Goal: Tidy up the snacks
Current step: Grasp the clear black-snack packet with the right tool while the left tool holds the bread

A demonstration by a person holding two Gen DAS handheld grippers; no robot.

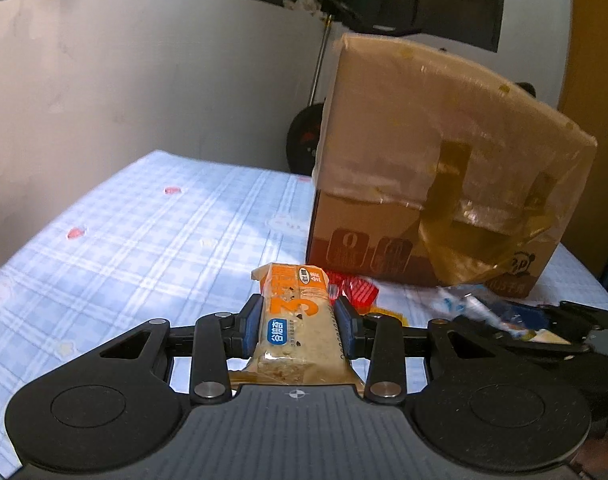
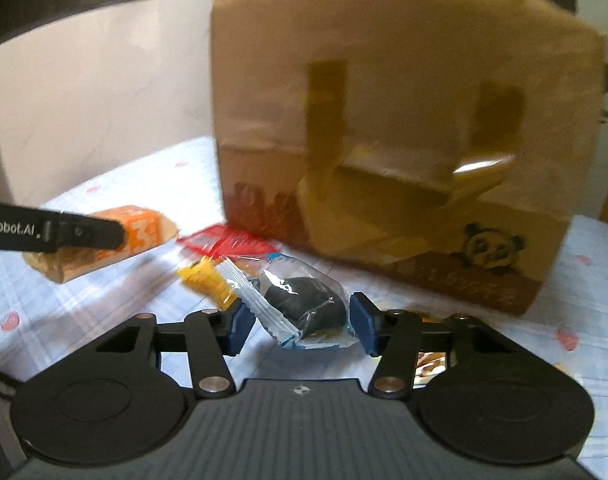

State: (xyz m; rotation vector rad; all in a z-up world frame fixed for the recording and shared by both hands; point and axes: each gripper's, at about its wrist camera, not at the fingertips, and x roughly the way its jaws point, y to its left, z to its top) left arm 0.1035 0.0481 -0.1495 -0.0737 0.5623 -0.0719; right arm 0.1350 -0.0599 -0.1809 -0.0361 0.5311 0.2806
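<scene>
Left wrist view. The left gripper is closed on an orange-and-tan snack bar, its blue pads pressed against the wrapper's two long sides. The bar is held lengthwise along the fingers, orange end pointing toward 12 o'clock, probably so it can be carried end-first. A tall taped cardboard box stands at 1 o'clock on the blue checked tablecloth; judged from the task, it is the likely place for the snacks. Red wrappers lie just beyond the bar, against the foot of the box. At 3 o'clock part of the right gripper is seen, blurred, over a clear packet.

Right wrist view. The right gripper is set narrow around a clear packet with a dark sweet. The right pad is touching the packet; the left pad appears just apart, so a firm grip cannot be confirmed. No earlier frame is given, so nothing of jaw motion is noted. A yellow wrapper lies at 10 o'clock of the packet, touching it. The left gripper's finger and the bar are seen at 9 o'clock.
</scene>
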